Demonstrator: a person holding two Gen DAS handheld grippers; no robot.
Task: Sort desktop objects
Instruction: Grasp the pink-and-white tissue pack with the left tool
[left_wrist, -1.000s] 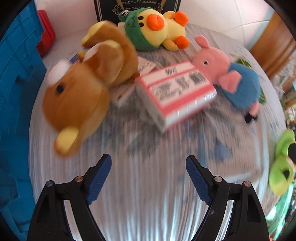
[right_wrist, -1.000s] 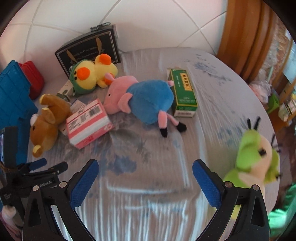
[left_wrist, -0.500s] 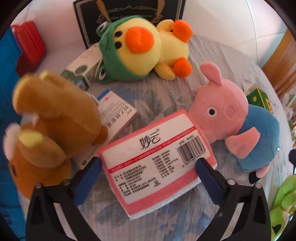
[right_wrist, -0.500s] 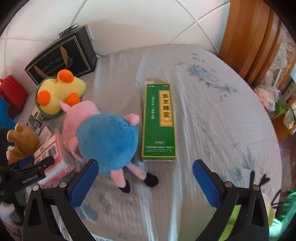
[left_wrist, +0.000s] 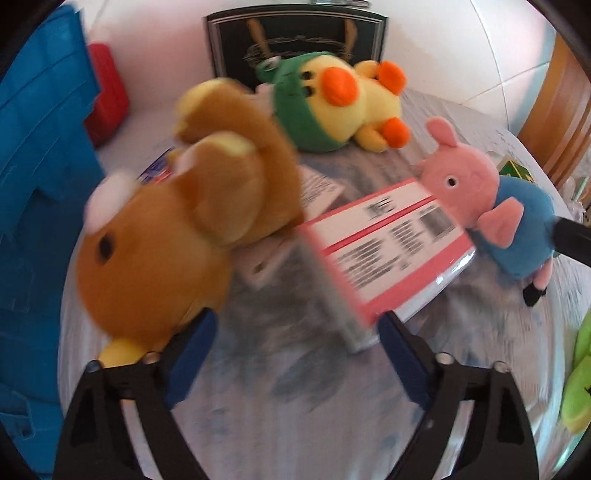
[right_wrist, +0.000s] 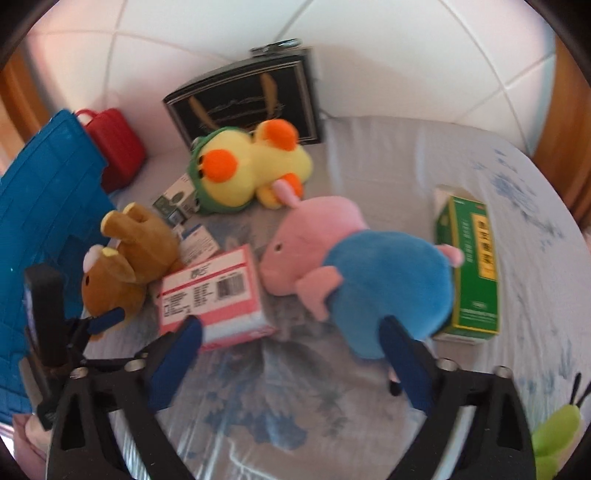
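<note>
A brown bear plush lies left of a pink-and-white tissue pack on the flowered cloth. My left gripper hovers just in front of both, its jaws closing with only cloth between them; the pack's near corner sits by the right finger. In the right wrist view my right gripper is also closing on nothing, with the tissue pack ahead of its left finger and the pink pig plush in blue by its right one. A green box lies behind the pig.
A yellow duck plush in a green hood lies before a black gift box. A blue crate and a red case stand at the left. Small cartons lie near the bear. A green plush sits at the front right edge.
The left gripper has pulled back from over the tissue pack and its jaws have narrowed. The right gripper has swung left from the green box toward the pig and the pack, jaws narrower.
</note>
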